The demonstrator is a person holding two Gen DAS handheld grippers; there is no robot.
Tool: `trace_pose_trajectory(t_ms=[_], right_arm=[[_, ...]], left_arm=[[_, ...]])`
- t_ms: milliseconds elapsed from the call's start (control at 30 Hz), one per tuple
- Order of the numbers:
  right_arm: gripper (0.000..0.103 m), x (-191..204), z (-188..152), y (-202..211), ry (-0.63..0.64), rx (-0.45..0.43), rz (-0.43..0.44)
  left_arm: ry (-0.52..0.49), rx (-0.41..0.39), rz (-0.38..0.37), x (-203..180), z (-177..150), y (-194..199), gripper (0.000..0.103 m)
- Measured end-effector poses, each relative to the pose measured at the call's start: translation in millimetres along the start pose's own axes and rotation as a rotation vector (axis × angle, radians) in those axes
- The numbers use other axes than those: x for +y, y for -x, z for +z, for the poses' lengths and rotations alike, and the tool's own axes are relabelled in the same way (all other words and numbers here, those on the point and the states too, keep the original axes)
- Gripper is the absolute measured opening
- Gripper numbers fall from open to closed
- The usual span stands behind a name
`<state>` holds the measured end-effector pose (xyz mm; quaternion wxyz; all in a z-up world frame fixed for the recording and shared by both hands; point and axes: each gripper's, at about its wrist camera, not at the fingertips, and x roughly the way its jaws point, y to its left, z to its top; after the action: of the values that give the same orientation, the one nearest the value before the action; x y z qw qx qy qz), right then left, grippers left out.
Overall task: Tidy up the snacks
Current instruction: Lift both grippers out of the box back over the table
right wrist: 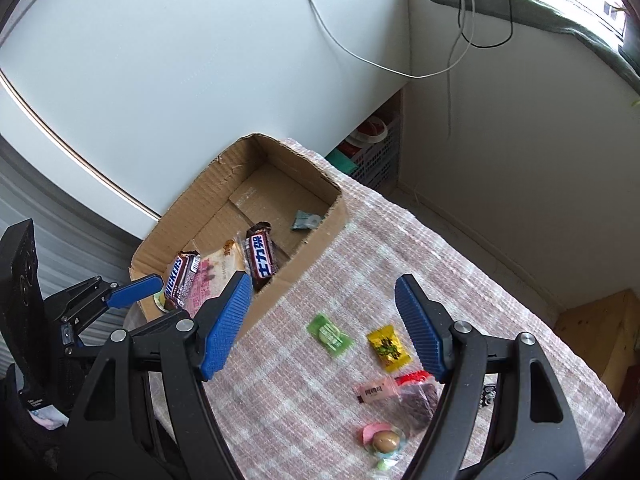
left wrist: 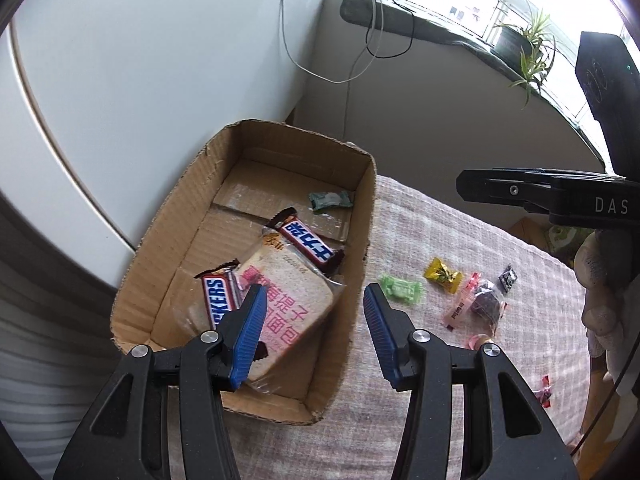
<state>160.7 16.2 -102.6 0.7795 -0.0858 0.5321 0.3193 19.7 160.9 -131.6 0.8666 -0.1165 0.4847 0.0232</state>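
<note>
Snacks sit partly sorted: the cardboard box [left wrist: 362, 216] at the cloth's [left wrist: 420, 360] far left corner holds a bread packet [left wrist: 288, 300] and two Snickers bars [left wrist: 308, 246]. Left gripper [left wrist: 314, 338] and right gripper [right wrist: 324, 326] hang released, empty, above loose candies [right wrist: 330, 334].

potted plant [left wrist: 528, 50], dangling cables [left wrist: 372, 40], plastic crate [right wrist: 376, 152]

Left gripper [left wrist: 314, 336] angled downward, fingers apart, empty, right gripper [right wrist: 324, 328] likewise
</note>
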Motion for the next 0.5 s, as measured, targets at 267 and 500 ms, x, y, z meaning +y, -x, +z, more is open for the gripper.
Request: trace_pose_trajectory(t_ms=[267, 500], right_arm=[[0.077, -53, -49, 39, -0.115, -0.008, -0.047], [0.077, -84, -98, 56, -0.197, 0.01, -0.094]], left_arm=[[-0.083, 0.031, -0.071, -45, -5, -6, 0.049], [-0.157, 0.071, -0.128, -85, -13, -15, 0.049]])
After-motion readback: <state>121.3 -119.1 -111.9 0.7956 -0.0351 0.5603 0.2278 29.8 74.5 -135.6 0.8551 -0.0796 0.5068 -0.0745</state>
